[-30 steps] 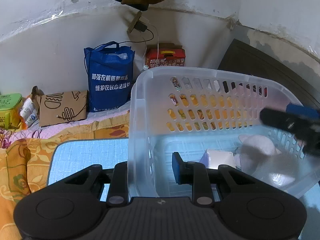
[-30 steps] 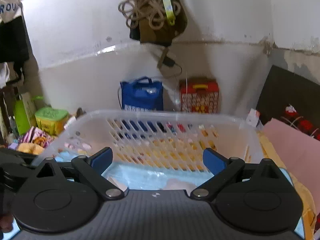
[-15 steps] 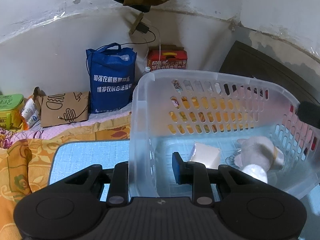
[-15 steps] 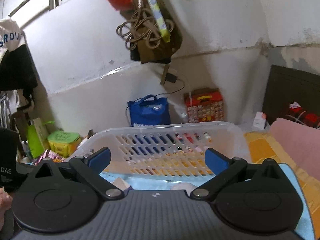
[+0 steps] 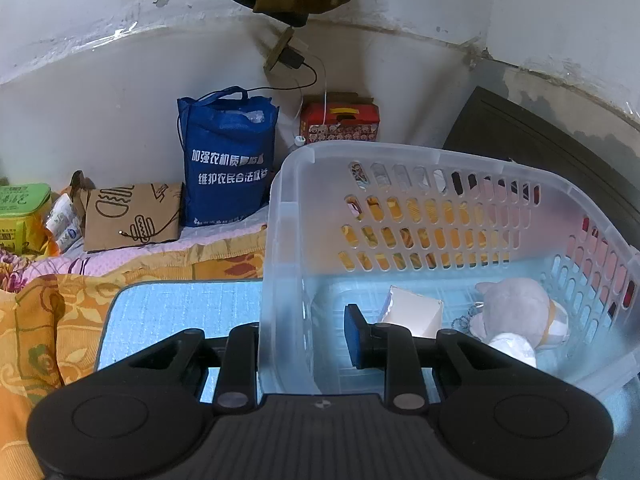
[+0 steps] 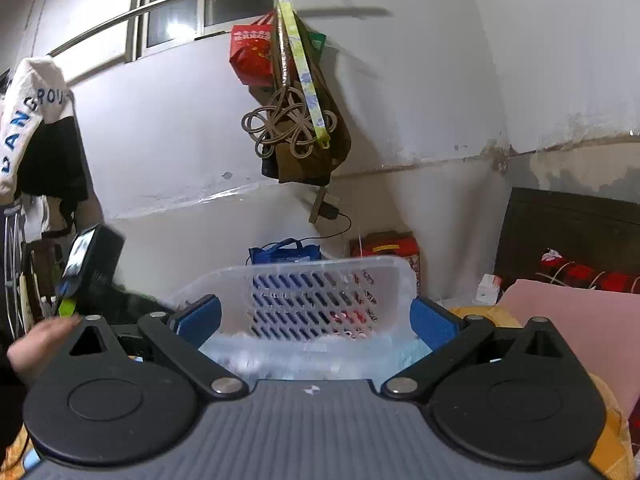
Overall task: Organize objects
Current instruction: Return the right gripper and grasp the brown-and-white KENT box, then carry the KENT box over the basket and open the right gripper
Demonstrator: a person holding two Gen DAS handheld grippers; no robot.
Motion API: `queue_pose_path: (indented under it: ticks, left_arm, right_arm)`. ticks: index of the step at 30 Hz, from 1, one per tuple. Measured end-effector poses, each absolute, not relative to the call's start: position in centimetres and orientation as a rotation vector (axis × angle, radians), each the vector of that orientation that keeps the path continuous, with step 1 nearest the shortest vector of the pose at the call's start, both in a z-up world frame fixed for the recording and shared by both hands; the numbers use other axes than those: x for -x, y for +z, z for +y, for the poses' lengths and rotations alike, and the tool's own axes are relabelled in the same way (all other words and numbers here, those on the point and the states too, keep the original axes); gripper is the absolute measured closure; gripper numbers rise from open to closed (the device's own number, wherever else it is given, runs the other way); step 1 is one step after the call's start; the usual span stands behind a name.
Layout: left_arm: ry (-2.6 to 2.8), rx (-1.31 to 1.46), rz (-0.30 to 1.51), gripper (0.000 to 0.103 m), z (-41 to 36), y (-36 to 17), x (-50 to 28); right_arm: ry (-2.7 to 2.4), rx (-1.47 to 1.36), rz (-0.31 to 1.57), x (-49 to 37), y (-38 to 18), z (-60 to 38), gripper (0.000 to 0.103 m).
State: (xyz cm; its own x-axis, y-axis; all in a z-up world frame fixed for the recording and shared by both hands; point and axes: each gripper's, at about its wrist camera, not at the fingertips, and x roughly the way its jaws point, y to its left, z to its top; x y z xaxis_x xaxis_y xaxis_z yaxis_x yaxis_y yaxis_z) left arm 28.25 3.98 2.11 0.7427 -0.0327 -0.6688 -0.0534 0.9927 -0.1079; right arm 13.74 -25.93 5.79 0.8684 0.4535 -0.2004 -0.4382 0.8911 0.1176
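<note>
A clear plastic basket [image 5: 288, 208] stands on a light blue mat [image 5: 180, 308]. My left gripper [image 5: 304, 340] is shut on the basket's left wall, one finger outside and one inside. In the basket lie a white box [image 5: 414, 312] and a grey plush toy [image 5: 516, 312]. In the right wrist view my right gripper [image 6: 316, 320] is open and empty, raised behind the basket [image 6: 320, 296], which shows between its blue pads [image 6: 430, 322].
A blue tote bag [image 5: 226, 160], a red box [image 5: 340, 122] and a brown paper bag [image 5: 132, 216] stand by the wall. An orange blanket [image 5: 36, 320] lies left of the mat. A dark headboard [image 5: 540, 148] is at the right. Bags hang above [image 6: 296, 120].
My right gripper has risen and pulled back out of the basket and has left the left wrist view. The plush toy now lies free in the basket. My left gripper has stayed put.
</note>
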Motion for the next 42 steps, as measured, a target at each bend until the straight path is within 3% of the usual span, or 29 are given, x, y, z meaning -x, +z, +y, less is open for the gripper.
queue_pose_path:
  ticks: [7, 12, 23, 27, 29, 33, 35, 42]
  left_arm:
    - [0.015, 0.120, 0.732, 0.074, 3.9, 2.1, -28.1]
    - [0.012, 0.117, 0.730, 0.074, 4.0, 2.1, -28.1]
    - [0.011, 0.108, 0.726, 0.074, 3.9, 2.3, -28.2]
    - [0.010, 0.105, 0.723, 0.074, 4.0, 2.3, -28.2]
    - [0.008, 0.103, 0.721, 0.074, 4.0, 2.3, -28.2]
    - [0.005, 0.103, 0.720, 0.074, 4.1, 2.2, -28.1]
    - [0.004, 0.103, 0.720, 0.073, 4.1, 2.2, -28.1]
    - [0.009, 0.101, 0.717, 0.073, 4.0, 2.2, -28.1]
  right_arm:
    - [0.518, -0.068, 0.330, -13.5, 2.4, -25.0, 0.000]
    - [0.528, -0.066, 0.506, -15.3, -0.7, -23.1, 0.000]
    - [0.562, -0.016, 0.522, -12.6, -3.1, -20.7, 0.001]
    - [0.574, 0.021, 0.535, -12.4, -3.5, -19.8, 0.014]
    - [0.549, 0.041, 0.548, -12.6, -3.9, -19.6, 0.029]
    - [0.509, 0.020, 0.581, -13.1, -4.3, -20.3, 0.044]
    - [0.475, 0.042, 0.575, -12.8, -4.3, -20.6, 0.059]
    - [0.427, 0.006, 0.584, -13.4, -5.0, -21.8, 0.061]
